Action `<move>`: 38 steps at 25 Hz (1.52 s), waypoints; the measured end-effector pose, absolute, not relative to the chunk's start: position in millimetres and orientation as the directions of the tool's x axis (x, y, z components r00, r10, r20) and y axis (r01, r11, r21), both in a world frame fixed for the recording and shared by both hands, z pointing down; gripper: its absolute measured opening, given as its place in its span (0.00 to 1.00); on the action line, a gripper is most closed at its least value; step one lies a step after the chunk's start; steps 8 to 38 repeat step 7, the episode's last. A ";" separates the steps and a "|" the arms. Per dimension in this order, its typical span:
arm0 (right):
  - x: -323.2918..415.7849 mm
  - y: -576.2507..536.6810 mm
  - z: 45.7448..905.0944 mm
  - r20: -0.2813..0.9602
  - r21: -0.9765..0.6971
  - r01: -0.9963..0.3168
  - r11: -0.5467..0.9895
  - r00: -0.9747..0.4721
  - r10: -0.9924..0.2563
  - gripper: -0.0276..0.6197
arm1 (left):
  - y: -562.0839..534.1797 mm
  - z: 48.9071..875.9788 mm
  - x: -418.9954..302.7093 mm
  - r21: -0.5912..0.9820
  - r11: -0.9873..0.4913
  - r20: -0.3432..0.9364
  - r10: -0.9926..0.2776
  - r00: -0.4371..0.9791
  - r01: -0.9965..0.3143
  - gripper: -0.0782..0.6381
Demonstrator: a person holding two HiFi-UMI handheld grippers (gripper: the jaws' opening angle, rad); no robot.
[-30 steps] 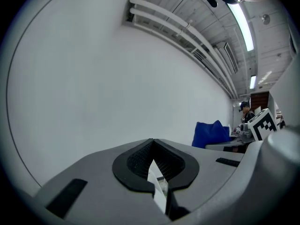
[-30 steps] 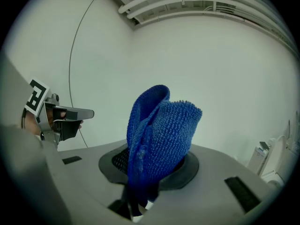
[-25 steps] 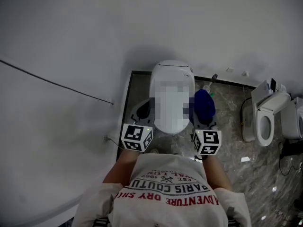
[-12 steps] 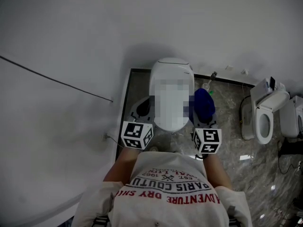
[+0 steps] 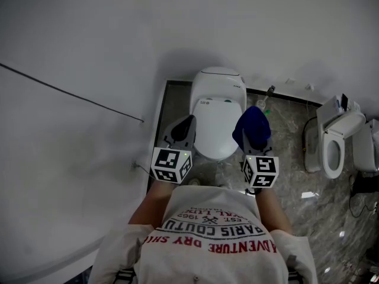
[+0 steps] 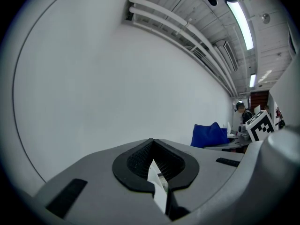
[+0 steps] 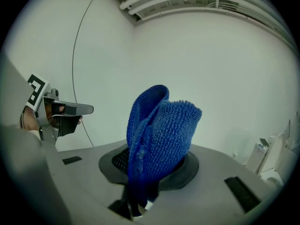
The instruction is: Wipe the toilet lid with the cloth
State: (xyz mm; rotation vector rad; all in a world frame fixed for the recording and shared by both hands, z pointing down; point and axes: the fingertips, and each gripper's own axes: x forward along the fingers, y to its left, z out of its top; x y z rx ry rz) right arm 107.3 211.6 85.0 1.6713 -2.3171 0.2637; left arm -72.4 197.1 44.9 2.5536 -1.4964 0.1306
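The toilet lid [image 5: 218, 118] is white and closed, on a toilet that stands against a plain white wall [image 5: 89, 40] at the left edge of a grey marbled floor [image 5: 284, 138]. One thin dark cable [image 5: 71, 93] runs slantwise down the wall to a point beside the toilet. In the left gripper view the ceiling carries two white pipes [image 6: 187, 29] side by side and two strip lights [image 6: 243, 18].

There is one cloth [image 5: 251, 128], blue and nubbly. It is bunched upright in the right hand-held gripper [image 5: 256, 142], whose jaws are clamped on its lower folds. It sits just at the lid's right edge, and the head view cannot settle whether it touches the lid.

There are two hand-held grippers. The left hand-held gripper [image 5: 185, 126] is just beside the lid's left edge, its jaws pressed together with nothing between them.

There are two toilets in full view. The second toilet [image 5: 333, 141] stands well apart to the right with its lid raised. Another white fixture [image 5: 370, 145] is cut off by the right edge.
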 end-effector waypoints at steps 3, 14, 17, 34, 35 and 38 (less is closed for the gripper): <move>109.7 210.3 87.7 0.324 -0.017 -0.951 0.310 -0.299 -0.898 0.19 | 196.6 46.9 -72.2 0.119 -0.472 0.173 -0.857 0.486 -0.874 0.12; 112.1 210.9 92.4 0.327 -0.026 -0.953 0.303 -0.295 -0.898 0.19 | 196.0 50.0 -70.9 0.129 -0.475 0.176 -0.853 0.491 -0.871 0.12; 112.1 210.9 92.4 0.327 -0.026 -0.953 0.303 -0.295 -0.898 0.19 | 196.0 50.0 -70.9 0.129 -0.475 0.176 -0.853 0.491 -0.871 0.12; 112.1 210.9 92.4 0.327 -0.026 -0.953 0.303 -0.295 -0.898 0.19 | 196.0 50.0 -70.9 0.129 -0.475 0.176 -0.853 0.491 -0.871 0.12; 112.1 210.9 92.4 0.327 -0.026 -0.953 0.303 -0.295 -0.898 0.19 | 196.0 50.0 -70.9 0.129 -0.475 0.176 -0.853 0.491 -0.871 0.12; 112.1 210.9 92.4 0.327 -0.026 -0.953 0.303 -0.295 -0.898 0.19 | 196.0 50.0 -70.9 0.129 -0.475 0.176 -0.853 0.491 -0.871 0.12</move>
